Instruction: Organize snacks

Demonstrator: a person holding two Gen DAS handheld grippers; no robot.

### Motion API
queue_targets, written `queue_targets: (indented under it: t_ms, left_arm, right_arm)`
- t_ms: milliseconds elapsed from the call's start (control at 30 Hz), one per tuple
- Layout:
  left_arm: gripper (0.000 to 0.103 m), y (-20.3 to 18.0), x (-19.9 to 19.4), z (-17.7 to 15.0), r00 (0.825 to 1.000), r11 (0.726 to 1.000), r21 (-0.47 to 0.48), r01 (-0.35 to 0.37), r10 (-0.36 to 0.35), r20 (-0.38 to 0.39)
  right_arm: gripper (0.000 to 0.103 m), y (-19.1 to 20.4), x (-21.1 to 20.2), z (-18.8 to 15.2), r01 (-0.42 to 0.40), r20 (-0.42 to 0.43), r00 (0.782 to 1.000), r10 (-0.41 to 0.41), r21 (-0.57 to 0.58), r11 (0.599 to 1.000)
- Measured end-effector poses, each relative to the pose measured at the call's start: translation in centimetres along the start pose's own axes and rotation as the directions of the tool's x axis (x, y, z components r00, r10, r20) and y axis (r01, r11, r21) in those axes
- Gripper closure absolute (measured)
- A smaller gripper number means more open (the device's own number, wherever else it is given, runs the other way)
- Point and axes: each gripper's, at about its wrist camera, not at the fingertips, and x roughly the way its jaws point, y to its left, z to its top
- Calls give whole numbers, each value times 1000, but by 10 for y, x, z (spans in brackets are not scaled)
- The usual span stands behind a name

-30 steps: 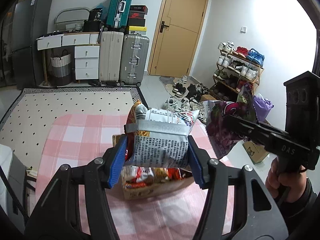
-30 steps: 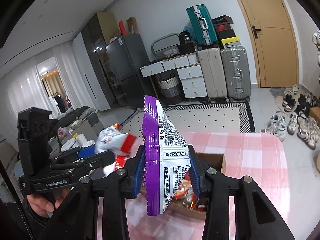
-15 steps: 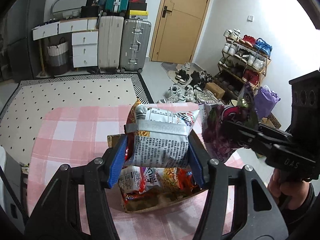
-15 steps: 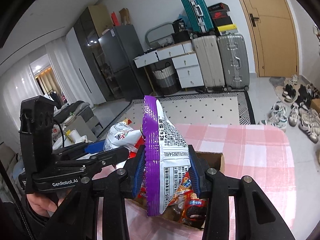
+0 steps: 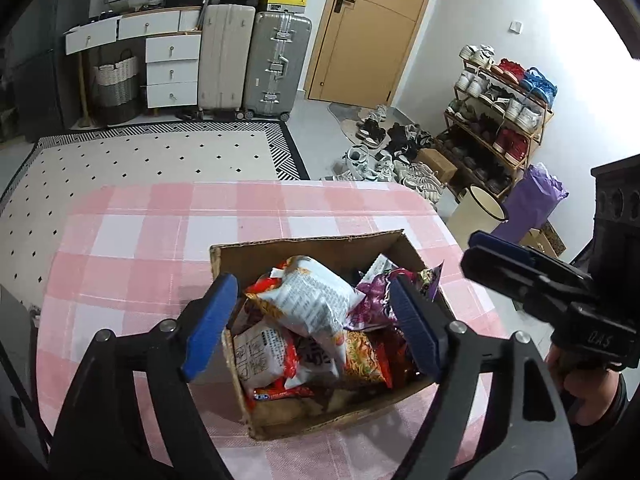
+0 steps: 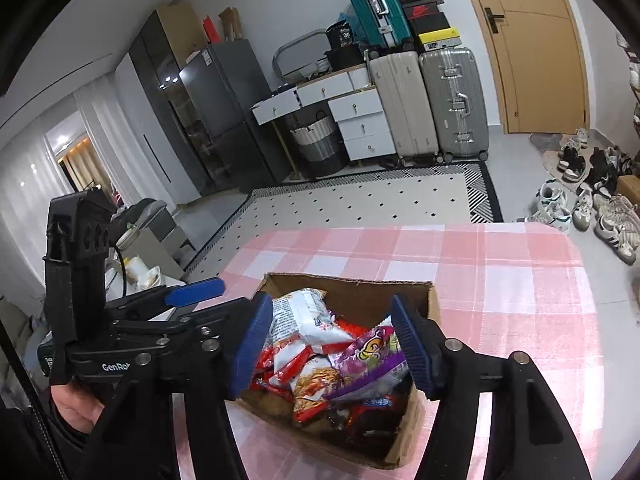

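Note:
A cardboard box (image 5: 304,241) full of snack packets stands on the pink checked table. A white and red bag (image 5: 310,300) lies on top of the pile, and a purple bag (image 5: 374,306) lies beside it on the right. My left gripper (image 5: 312,330) hangs over the box. Its jaws are opening and the blue pads touch nothing. My right gripper (image 6: 332,344) is over the same box (image 6: 348,280), its jaws opening too. The purple bag (image 6: 372,360) and the white bag (image 6: 304,316) lie loose below them. Each gripper shows in the other's view: right gripper (image 5: 494,258), left gripper (image 6: 200,302).
The pink checked tablecloth (image 5: 140,248) runs out around the box to its edges. Beyond it are a dotted rug (image 5: 160,152), suitcases (image 5: 276,64), white drawers (image 5: 172,68), a shoe rack (image 5: 500,112) and shoes on the floor. A dark fridge (image 6: 224,120) stands at the back left.
Both grippers came down over the box and opened. The white bag left my left gripper and the purple bag left my right one; both now lie in the box.

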Motion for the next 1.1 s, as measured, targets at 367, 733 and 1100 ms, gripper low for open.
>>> queue_targets:
  t_ms: [367,733,1100]
  left_arm:
    - [24,-13,-36,-18,999,999,36,-23,21,45]
    - [18,-28,-92,-46,993,998,28,-54,50,110]
    - [12,-34,-146,-97,980,997,16,-79,75,184]
  right_arm:
    - [31,6,-40,0,7,69,998,-7,2,1000]
    - [16,37,-100,-19,50,176,984,-33,-92,994]
    - [13,46,-141,-66,55,207,978,-38,-74,996]
